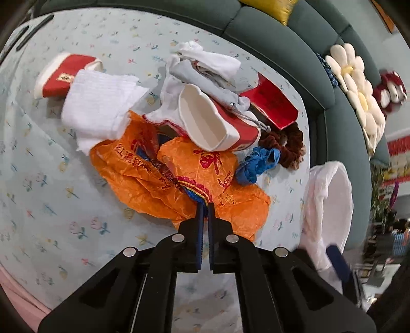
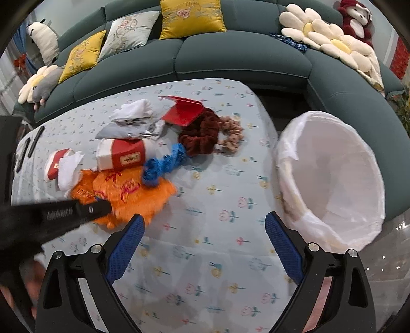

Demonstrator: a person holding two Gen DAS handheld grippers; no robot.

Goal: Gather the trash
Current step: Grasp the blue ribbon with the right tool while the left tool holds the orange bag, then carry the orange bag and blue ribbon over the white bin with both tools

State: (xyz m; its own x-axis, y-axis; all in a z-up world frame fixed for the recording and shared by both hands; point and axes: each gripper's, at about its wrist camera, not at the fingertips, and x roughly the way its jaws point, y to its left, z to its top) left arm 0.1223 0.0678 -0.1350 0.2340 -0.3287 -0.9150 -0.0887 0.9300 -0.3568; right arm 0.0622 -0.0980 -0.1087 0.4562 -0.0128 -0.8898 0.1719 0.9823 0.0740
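A: Pinching the near edge of the orange plastic bag (image 1: 179, 179), my left claw (image 1: 204, 207) has its blue pads drawn together on the crumpled film. The bag lies flat on the flower-print bench (image 1: 51, 205), at the front of the pile.

B: And what sits around it?

A: A squashed red-and-white paper cup (image 1: 212, 123) lies on its side, its rim just behind the bag's far edge. A white tissue (image 1: 100, 112) overlaps the bag's left corner, with a second red-and-white cup (image 1: 61, 76) behind it. A blue scrunchie (image 1: 258, 164) touches the bag's right side; a brown scrunchie (image 1: 284, 146) sits just beyond that. Grey and white cloths (image 1: 205, 69) and a red card box (image 1: 274, 105) lie farther back.

B: And your right claw?

A: My right claw (image 2: 205, 230) hangs above bare bench, its fingers spread wide apart and gripping nothing. The bin with a white liner (image 2: 330, 179) stands off the bench's right edge, tilted toward me in the right wrist view. A dark green sofa (image 2: 241, 59) curves behind everything, carrying yellow cushions (image 2: 192, 18).
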